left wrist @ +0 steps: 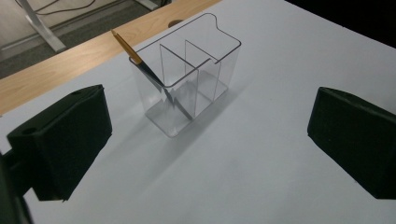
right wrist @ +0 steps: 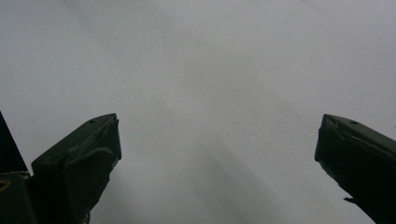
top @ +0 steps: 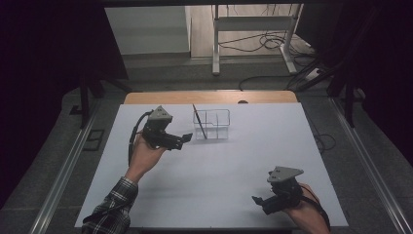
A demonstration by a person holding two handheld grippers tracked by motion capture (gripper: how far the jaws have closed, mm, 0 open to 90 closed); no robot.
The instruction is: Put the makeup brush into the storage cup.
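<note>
Step in hand: I judge that the pencil is already stowed and my left gripper (top: 186, 138) is idle beside the holder, with nothing in it.
Left gripper: my jaws stand wide apart and empty, pointed at the clear organizer (left wrist: 187, 84) just ahead of them.
Pencil: the pencil (left wrist: 144, 70) leans tilted in the end compartment of the organizer, on the left from my left gripper's own view, tip down at the floor of the box, top end sticking out over the rim.
Right gripper: my right gripper (top: 259, 200) hangs low over the bare white table (right wrist: 210, 70), well apart from the organizer, jaws wide and empty.
Next move: probably draw my left gripper back toward me, keeping clear of the pencil's raised end so the light box isn't knocked.
</note>
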